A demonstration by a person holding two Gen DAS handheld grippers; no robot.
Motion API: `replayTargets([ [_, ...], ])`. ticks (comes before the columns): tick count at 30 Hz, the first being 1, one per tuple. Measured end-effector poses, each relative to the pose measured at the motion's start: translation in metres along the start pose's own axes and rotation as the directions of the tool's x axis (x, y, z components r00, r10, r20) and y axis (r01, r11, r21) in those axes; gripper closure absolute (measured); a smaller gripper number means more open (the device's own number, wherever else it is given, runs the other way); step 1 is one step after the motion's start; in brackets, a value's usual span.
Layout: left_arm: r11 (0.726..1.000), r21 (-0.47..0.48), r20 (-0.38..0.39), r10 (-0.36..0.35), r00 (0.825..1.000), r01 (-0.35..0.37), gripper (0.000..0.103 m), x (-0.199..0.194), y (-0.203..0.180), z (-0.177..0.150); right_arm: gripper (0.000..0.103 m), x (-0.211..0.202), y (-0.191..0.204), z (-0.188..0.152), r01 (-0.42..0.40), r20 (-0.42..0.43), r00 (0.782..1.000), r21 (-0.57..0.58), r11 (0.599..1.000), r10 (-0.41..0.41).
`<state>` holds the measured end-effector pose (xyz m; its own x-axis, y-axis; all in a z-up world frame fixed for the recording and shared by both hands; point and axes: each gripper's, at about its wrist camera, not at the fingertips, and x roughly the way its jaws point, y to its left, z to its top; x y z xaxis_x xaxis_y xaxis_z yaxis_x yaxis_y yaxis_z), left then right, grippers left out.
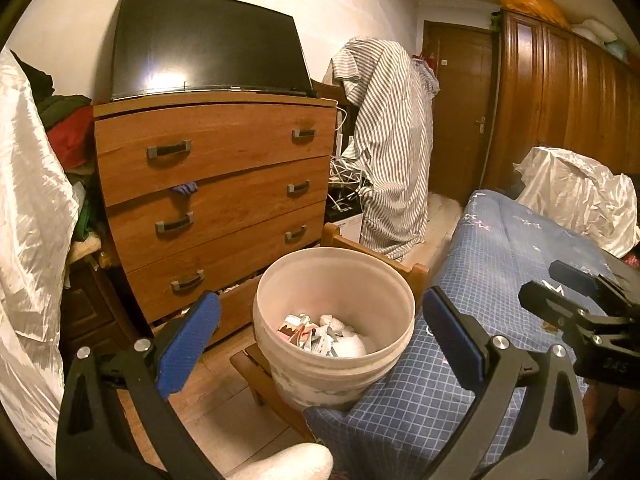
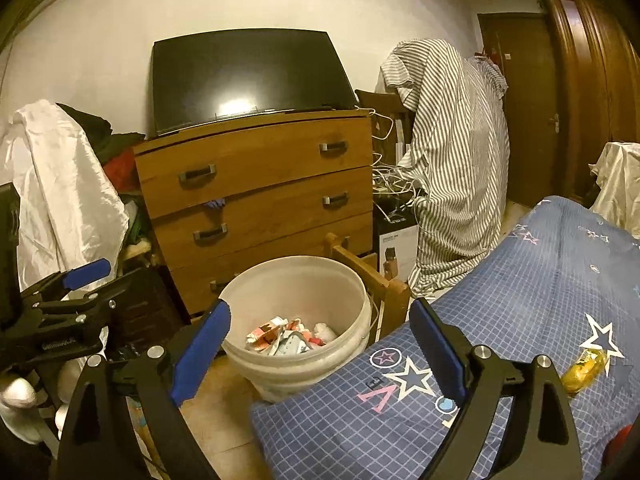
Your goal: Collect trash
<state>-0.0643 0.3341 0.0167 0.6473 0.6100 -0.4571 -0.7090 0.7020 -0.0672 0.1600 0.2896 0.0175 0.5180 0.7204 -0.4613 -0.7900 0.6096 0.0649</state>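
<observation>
A white plastic bucket stands on a low wooden chair beside the bed, with crumpled wrappers and tissue at its bottom. My left gripper hovers in front of the bucket, its blue pads wide apart and empty. My right gripper is likewise open with nothing between its pads, and it also shows at the right edge of the left wrist view. A yellow wrapper lies on the bed to the right of the right gripper.
A wooden chest of drawers with a dark TV on top stands behind the bucket. The bed's blue checked sheet fills the right. A striped cloth drapes a rack, clothes pile at left, and a wardrobe lines the right wall.
</observation>
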Motion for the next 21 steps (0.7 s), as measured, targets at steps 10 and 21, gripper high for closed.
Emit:
replayTargets([
  [10,1.000,-0.006,-0.002,0.000,1.000,0.000,0.005,-0.0004,0.0007,-0.0042,0.012,0.0035,0.0030,0.0021,-0.005,-0.004,1.000,-0.010,1.000,0.005],
  [21,1.000,-0.005,-0.032,0.007,0.999,-0.007,0.005,0.0077,0.0014,-0.0051,0.009,0.0066,0.0067,0.0021,-0.019,-0.017,1.000,-0.021,1.000,0.018],
])
